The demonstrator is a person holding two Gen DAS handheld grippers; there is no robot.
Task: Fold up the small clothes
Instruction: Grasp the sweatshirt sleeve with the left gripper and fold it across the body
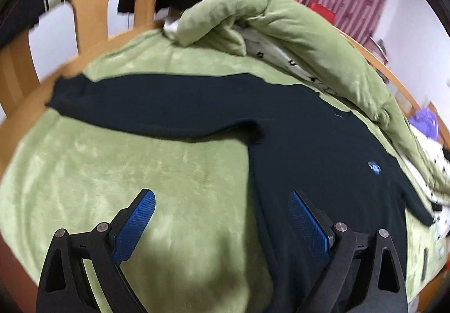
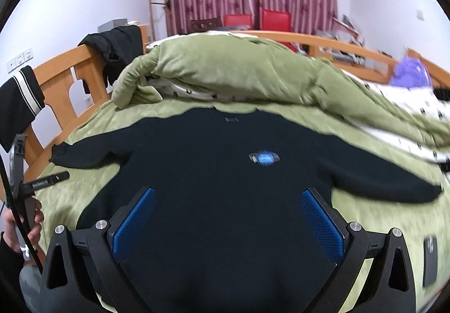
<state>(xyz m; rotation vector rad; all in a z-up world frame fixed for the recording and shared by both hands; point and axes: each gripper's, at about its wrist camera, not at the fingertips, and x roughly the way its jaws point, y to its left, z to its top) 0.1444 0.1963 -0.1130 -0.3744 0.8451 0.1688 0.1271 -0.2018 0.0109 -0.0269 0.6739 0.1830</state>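
Your dark navy long-sleeved knit sweater (image 2: 225,172) lies face up and flat across the middle of the frame, both sleeves stretched out to left and right, a small blue logo (image 2: 263,158) on the chest. Laid out like that, it looks ready for a first fold, none yet made. It rests on a plush, pale green blanket (image 1: 140,172) covering the bed, soft and likely to drag with the knit.

Your right gripper (image 2: 227,217) hangs over the lower body of the sweater, blue textured pads spread wide, pinching nothing. Your left gripper (image 1: 222,226) is likewise spread, straddling the sweater's side edge at lower centre, one pad over blanket; whether it touches the cloth is hard to tell through the blur.

Behind, a bunched green quilt (image 2: 239,71) fills the upper middle.
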